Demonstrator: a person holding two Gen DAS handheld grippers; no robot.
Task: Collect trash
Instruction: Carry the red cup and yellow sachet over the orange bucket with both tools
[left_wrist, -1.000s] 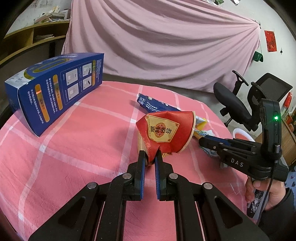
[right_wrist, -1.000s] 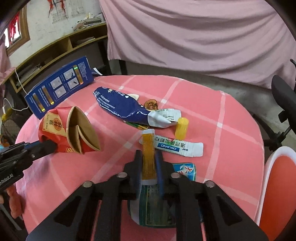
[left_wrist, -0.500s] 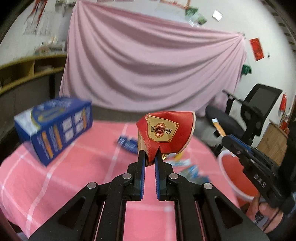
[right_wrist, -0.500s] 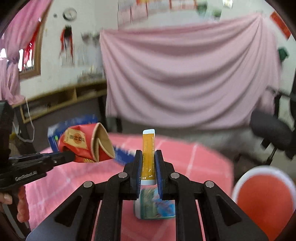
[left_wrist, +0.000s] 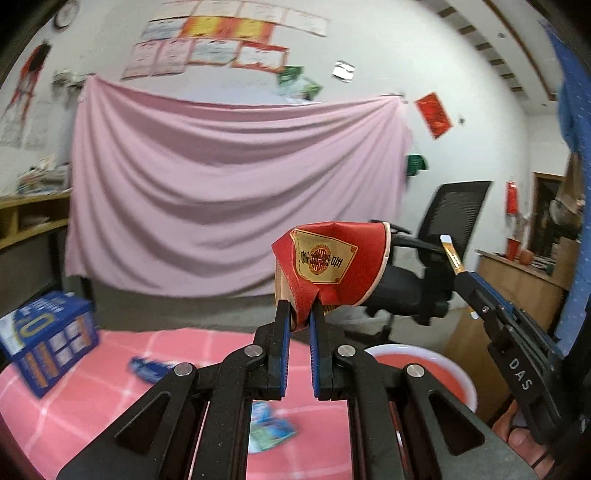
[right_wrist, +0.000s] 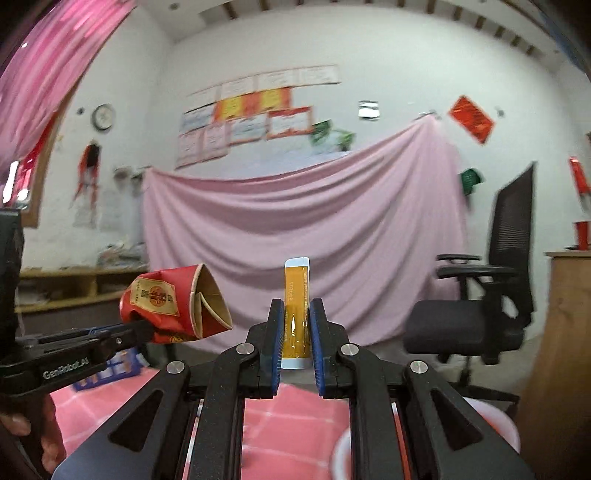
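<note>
Left wrist view: the left gripper (left_wrist: 299, 314) points forward and slightly upward, its two blue-padded fingers (left_wrist: 282, 332) clenched on the folded lower edge of a crushed red paper cup with a gold label (left_wrist: 332, 262). The cup is held up in the air, above the round table covered in a pink checked cloth (left_wrist: 92, 391). To the right, the right gripper (left_wrist: 467, 284) rises at a slant, pinching a narrow orange sachet with white ends (left_wrist: 452, 254). Below and between the two grippers sits a round red bin with a white rim (left_wrist: 436, 373), beside the table edge. On the cloth lie a blue cardboard box (left_wrist: 48, 336) at the far left, a crumpled blue wrapper (left_wrist: 147, 367) and a blue-green printed packet (left_wrist: 269, 430) partly hidden by the gripper body. A pink sheet (left_wrist: 221, 195) hangs behind, with a black office chair (left_wrist: 424, 273) to the right.

Right wrist view: the right gripper (right_wrist: 297, 314) is closed on the orange sachet (right_wrist: 295, 306), which stands upright between its fingers (right_wrist: 277, 332). At left, the left gripper (right_wrist: 142, 328) carries the red cup (right_wrist: 173, 302), open mouth facing right. A blurred sliver of the bin's rim (right_wrist: 343, 446) shows low on the right.

Progress, as a judgement: two pieces of trash are lifted and appear near the bin, but neither is dropped in yet. At least the wrapper and packet are left on the table.
</note>
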